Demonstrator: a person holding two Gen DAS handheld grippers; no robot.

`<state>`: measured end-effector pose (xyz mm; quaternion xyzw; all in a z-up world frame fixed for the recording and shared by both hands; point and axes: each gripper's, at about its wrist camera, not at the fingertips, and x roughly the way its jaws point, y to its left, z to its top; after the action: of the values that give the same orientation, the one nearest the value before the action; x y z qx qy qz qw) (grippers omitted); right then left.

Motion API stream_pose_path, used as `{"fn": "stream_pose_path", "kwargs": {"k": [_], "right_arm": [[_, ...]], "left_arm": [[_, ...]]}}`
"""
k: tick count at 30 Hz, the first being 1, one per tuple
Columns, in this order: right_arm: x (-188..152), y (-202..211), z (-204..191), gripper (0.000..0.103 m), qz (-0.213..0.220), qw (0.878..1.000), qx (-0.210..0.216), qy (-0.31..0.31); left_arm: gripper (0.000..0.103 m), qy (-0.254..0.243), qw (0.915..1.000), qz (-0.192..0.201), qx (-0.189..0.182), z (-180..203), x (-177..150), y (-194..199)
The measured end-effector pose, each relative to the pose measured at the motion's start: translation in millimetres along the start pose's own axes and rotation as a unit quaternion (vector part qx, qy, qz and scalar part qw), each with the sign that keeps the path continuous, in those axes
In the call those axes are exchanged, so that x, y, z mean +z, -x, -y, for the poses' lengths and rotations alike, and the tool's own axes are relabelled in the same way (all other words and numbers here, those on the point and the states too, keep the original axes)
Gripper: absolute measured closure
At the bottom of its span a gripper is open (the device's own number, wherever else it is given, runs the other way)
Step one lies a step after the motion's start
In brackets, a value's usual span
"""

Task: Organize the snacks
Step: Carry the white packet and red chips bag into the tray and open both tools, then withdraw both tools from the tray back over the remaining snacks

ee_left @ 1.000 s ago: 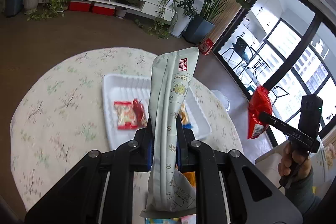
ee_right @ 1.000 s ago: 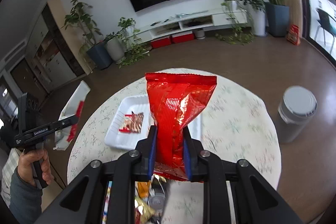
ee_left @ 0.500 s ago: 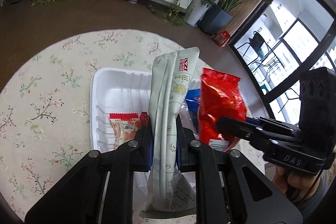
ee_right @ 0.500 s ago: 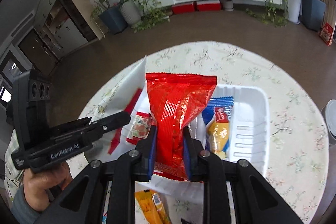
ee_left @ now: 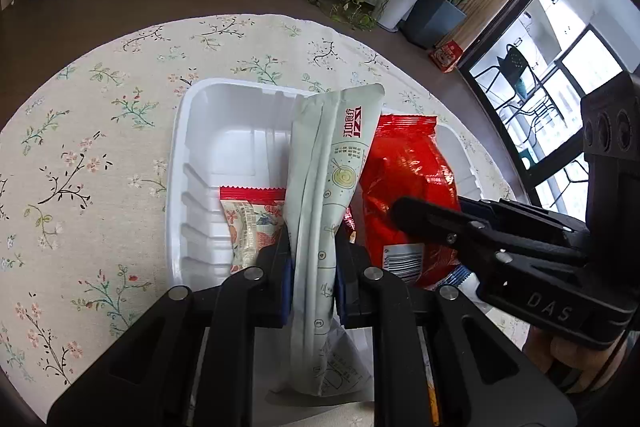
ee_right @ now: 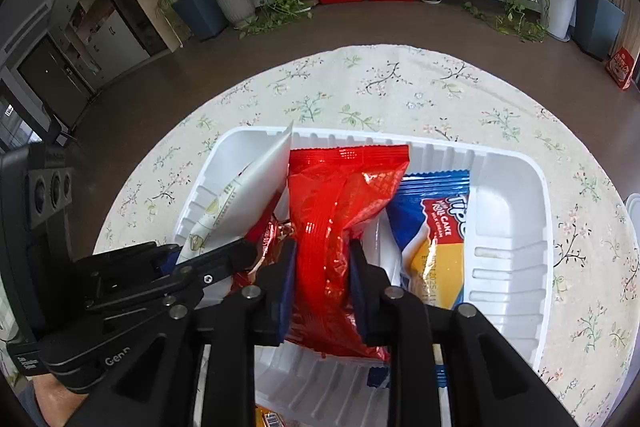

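A white plastic tray (ee_left: 224, 115) lies on the round table. My left gripper (ee_left: 310, 259) is shut on a tall pale pouch (ee_left: 336, 163), held upright over the tray's middle. A small red-and-cream packet (ee_left: 248, 223) lies in the tray to its left. My right gripper (ee_right: 323, 267) holds a red snack bag (ee_right: 340, 195) down in the tray (ee_right: 512, 227). Its jaws are opening, with the bag between the pads and touching both. A blue roll-cake packet (ee_right: 436, 223) lies just right of the bag. The left gripper (ee_right: 224, 251) and the pouch (ee_right: 248, 187) crowd in from the left.
A floral cloth (ee_left: 100, 107) covers the table around the tray. More snack packets (ee_right: 272, 417) lie at the near edge below the tray. A grey bin (ee_right: 634, 211) stands off the table's right side. Plants and a low TV cabinet line the far wall.
Both grippers came down and together over the tray. The red bag went from beside the table into the tray next to the blue packet. The pouch sank closer to the tray.
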<state>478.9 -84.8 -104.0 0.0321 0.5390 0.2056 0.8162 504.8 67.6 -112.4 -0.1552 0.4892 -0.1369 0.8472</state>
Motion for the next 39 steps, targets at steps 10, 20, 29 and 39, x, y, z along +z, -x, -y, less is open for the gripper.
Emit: {"fn": "stream_pose_path", "kwargs": {"k": [10, 20, 29, 39], "right_arm": [[-3, -1, 6, 0.056, 0.001, 1.0, -0.005, -0.019], [-7, 34, 14, 0.036, 0.038, 0.999, -0.006, -0.031], [-30, 114, 29, 0.021, 0.117, 0.991, 0.023, -0.059], [-130, 177, 31, 0.009, 0.154, 0.984, 0.041, -0.08]], "left_arm": [[0.065, 0.0, 0.9997, 0.012, 0.021, 9, -3, 6], [0.004, 0.018, 0.9986, 0.045, 0.02, -3, -8, 41], [0.0, -0.027, 0.9925, 0.114, 0.034, 8, -35, 128], [0.0, -0.086, 0.9773, 0.179, 0.074, 26, -150, 206]]}}
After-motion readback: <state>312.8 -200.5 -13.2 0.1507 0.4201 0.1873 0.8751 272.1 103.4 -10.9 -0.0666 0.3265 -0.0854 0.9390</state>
